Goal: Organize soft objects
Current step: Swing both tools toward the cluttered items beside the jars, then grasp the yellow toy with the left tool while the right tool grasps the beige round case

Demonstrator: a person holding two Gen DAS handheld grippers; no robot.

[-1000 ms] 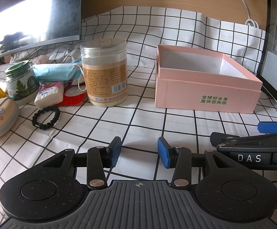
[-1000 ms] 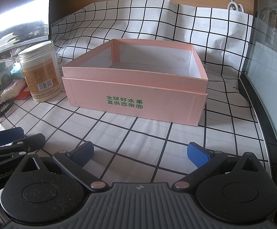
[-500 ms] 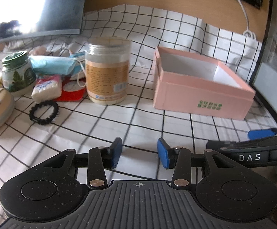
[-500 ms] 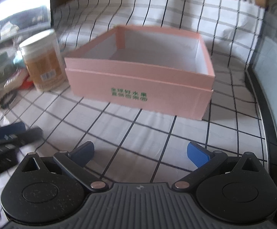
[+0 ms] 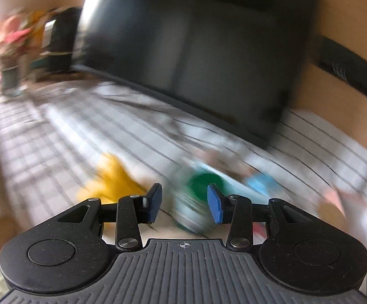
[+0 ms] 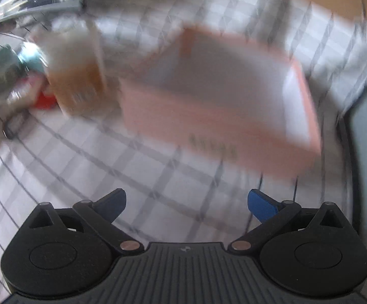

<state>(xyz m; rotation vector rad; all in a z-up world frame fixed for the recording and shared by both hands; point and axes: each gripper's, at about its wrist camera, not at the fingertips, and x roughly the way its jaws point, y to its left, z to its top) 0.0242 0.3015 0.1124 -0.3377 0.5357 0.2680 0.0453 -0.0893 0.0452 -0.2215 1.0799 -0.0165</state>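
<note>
Both views are motion-blurred. My left gripper (image 5: 184, 204) hovers over the cluttered left part of the checked cloth, its jaws closing with nothing pressed between the pads. Beyond its fingers stands a green-lidded jar (image 5: 203, 187). A yellow object (image 5: 112, 177) lies to its left and a blue face mask (image 5: 262, 183) to its right. My right gripper (image 6: 186, 202) is wide open and empty above bare cloth. Ahead of it sits the open pink box (image 6: 221, 116). The mask (image 6: 32, 58) also shows far left.
A tall clear jar (image 6: 79, 76) stands left of the box, with the green-lidded jar (image 6: 2, 71), a red packet (image 6: 45, 100) and a black bead bracelet (image 6: 13, 124) beyond. A dark monitor (image 5: 196, 50) rises behind the clutter. A dark edge (image 6: 355, 177) runs along the right.
My left gripper swung fast to the left and upward; the pink box and tall jar left its view, the monitor and green-lidded jar fill it. My right gripper rose and tipped downward.
</note>
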